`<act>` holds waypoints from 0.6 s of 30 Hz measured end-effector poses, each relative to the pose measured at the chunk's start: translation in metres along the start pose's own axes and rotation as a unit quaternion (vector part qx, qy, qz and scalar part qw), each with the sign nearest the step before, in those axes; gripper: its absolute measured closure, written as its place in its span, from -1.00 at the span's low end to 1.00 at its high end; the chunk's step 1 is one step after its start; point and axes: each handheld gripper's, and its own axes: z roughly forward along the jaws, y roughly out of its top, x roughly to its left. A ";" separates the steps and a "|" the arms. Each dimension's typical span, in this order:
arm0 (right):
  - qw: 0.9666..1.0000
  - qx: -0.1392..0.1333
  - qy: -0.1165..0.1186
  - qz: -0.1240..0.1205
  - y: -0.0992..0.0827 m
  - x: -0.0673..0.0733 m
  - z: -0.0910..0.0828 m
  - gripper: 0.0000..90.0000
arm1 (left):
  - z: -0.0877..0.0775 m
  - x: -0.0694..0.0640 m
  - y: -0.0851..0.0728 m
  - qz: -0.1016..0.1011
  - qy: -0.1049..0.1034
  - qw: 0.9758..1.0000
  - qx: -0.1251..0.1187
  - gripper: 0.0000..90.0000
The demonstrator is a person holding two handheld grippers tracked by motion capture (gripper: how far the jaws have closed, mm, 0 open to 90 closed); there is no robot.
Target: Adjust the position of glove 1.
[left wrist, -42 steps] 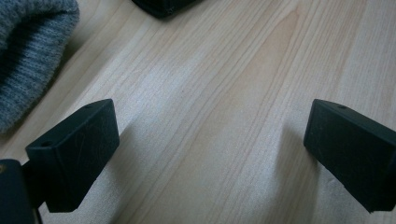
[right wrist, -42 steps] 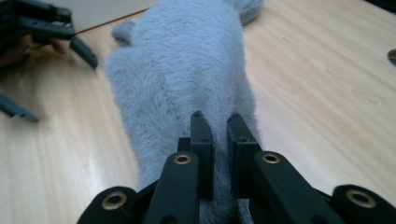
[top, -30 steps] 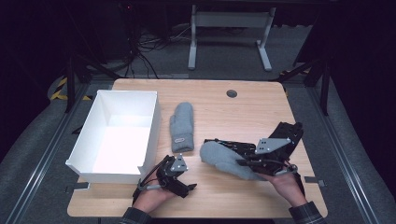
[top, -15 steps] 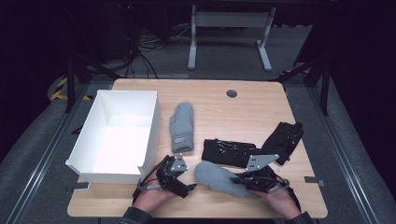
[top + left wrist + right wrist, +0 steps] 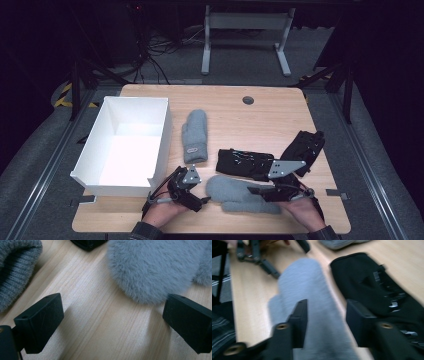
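So the fluffy grey mitten [image 5: 240, 194] is lying flat near the front edge of the table [image 5: 280, 115], between the two hands. The right gripper [image 5: 256, 190] has just been spreading its jaws, and in the right gripper view the cuff end of the mitten sits in the gap with daylight on both sides, so it looks released, not pinched. The left gripper [image 5: 204, 200] is parked just beside the mitten's rounded tip, jaws wide apart over bare wood, nothing in them.

Stuff I'd worry about from here:

- The right jaws still straddle the cuff. If that hand pulls back low, a pad could snag the fuzz and drag the mitten toward the table edge, which is close.
- The black glove [image 5: 245, 162] lies touching or nearly touching the mitten's far side. A sloppy regrab there could pick up both at once.
- If the left gripper goes for the tip, that pile is thick and squishy. It could nip only fluff and slip off on the lift.
- The white bin [image 5: 161, 140] and the knit grey mitten [image 5: 194, 136] are close to the left hand, so a wide swing could bump either
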 end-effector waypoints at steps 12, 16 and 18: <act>0.998 0.060 0.028 -0.004 0.006 -0.036 0.037 1.00 | 0.000 0.000 0.000 0.000 0.000 1.000 0.000 -0.92; 0.996 0.089 0.028 -0.013 0.005 -0.039 0.052 1.00 | 0.000 0.000 0.000 0.000 0.000 1.000 0.000 -0.92; 0.995 0.092 0.024 -0.014 0.007 -0.040 0.056 1.00 | 0.000 0.000 0.000 0.000 0.000 1.000 0.000 -0.91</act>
